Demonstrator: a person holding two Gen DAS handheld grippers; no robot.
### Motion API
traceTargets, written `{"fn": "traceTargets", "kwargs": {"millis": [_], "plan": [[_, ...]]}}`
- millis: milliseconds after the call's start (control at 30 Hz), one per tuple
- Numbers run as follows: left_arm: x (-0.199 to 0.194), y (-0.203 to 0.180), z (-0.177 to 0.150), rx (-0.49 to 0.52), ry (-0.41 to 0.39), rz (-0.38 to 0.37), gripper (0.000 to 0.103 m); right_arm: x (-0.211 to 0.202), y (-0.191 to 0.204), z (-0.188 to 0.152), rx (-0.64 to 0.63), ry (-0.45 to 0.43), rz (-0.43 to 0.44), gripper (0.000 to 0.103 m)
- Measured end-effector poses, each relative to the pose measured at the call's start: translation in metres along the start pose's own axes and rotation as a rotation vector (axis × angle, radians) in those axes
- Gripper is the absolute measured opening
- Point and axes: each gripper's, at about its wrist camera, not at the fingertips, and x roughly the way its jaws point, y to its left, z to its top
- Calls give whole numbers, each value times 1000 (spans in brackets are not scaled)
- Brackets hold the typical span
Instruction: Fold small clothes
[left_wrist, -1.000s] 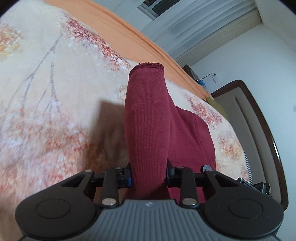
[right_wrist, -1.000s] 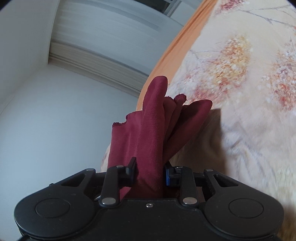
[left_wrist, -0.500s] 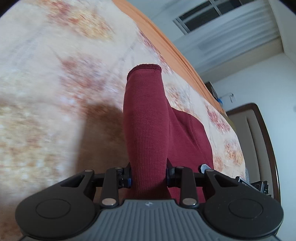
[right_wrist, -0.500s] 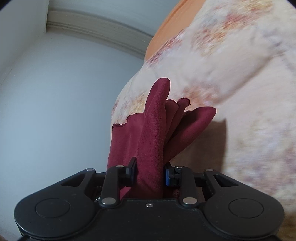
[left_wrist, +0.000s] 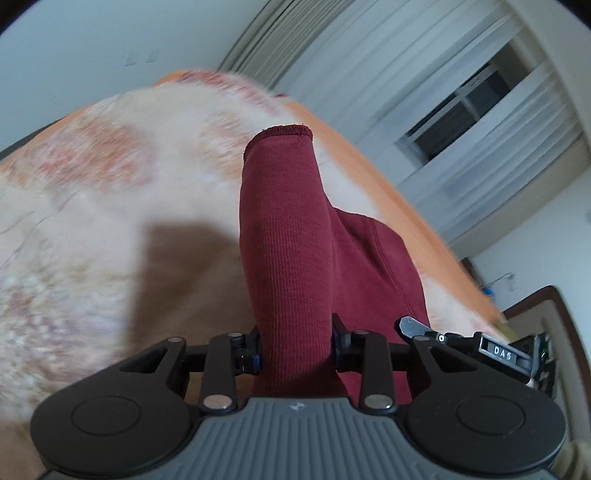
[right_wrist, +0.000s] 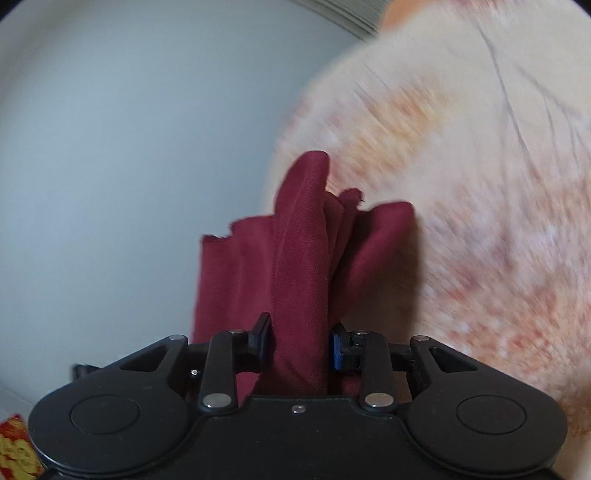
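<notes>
A dark red ribbed garment (left_wrist: 288, 243) hangs lifted above the floral bedspread (left_wrist: 96, 206). My left gripper (left_wrist: 295, 350) is shut on a ribbed, hemmed part of it, which sticks out past the jaws. My right gripper (right_wrist: 299, 343) is shut on another bunched part of the same garment (right_wrist: 303, 240), whose folds fan out ahead of the jaws. The right gripper's body shows at the right edge of the left wrist view (left_wrist: 509, 354). The stretch of cloth between the two grips is hidden.
The bedspread has an orange border (left_wrist: 388, 192) along its far side. Curtains and a window (left_wrist: 469, 103) stand beyond it, and a dark wooden headboard (left_wrist: 543, 295) is at right. A plain wall (right_wrist: 129, 129) fills the left of the right wrist view.
Both grippers have swung and tilted while still holding the garment: the bed has dropped in view and more wall and curtain show. The background is motion-blurred.
</notes>
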Motion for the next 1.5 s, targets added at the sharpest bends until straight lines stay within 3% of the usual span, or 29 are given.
{"fn": "traceTargets", "kwargs": {"millis": [67, 100, 267, 400, 467, 733, 833, 1067, 1233, 1333, 1500], "plan": [[18, 30, -11, -55, 77, 79, 38, 20, -10, -17, -18, 85, -98, 34], [28, 39, -17, -69, 115, 120, 42, 23, -15, -22, -18, 87, -109, 37], [25, 39, -13, -29, 100, 98, 51, -5, -30, -34, 116, -15, -131, 54], [10, 43, -6, -47, 114, 172, 73, -39, -24, -50, 115, -26, -204, 56], [-5, 37, -9, -45, 122, 202, 83, -56, -10, -54, 81, -31, -239, 56], [-73, -7, -32, -28, 120, 240, 94, -98, 80, -81, -131, 13, -331, 75], [-98, -33, -35, -14, 96, 248, 99, -110, 116, -90, -199, 7, -325, 83], [-147, -89, -48, 17, 122, 205, 102, -150, 192, -107, -312, -64, -339, 97], [-178, -125, -62, 72, 111, 239, 102, -175, 231, -113, -373, -85, -394, 102], [-199, -145, -71, 110, 57, 245, 102, -187, 246, -117, -397, -80, -428, 102], [-230, -172, -81, 184, -67, 332, 102, -209, 260, -126, -462, -100, -445, 102]]}}
